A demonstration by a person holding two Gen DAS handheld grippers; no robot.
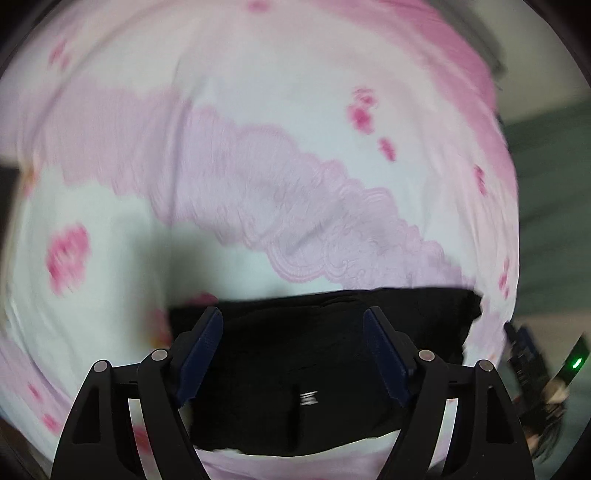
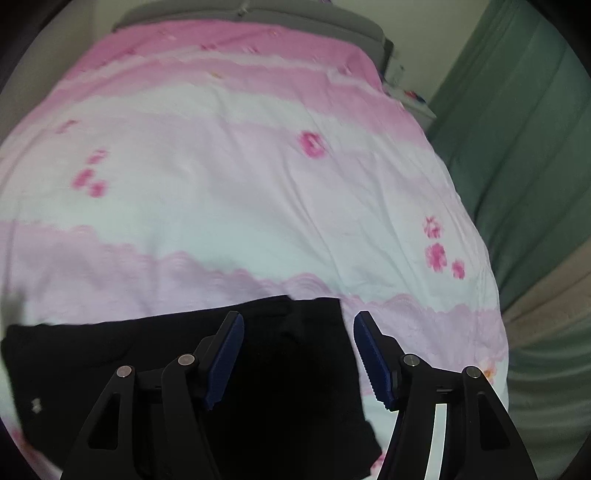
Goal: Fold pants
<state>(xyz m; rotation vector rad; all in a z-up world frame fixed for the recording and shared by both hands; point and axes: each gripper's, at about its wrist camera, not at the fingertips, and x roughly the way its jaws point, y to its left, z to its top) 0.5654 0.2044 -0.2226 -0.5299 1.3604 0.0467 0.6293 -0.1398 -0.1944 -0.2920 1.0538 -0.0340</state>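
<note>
I'm over a bed, its cover (image 2: 229, 184) banded pink and white, scattered with pink flowers and a scalloped lace-like strip. Up top there's a grey headboard (image 2: 258, 14) against a pale wall (image 2: 424, 33). To my right, a green curtain (image 2: 517, 129) hangs in folds, a small white bedside stand (image 2: 413, 103) tucked at its foot. Soft, even light; edges blur.
</note>
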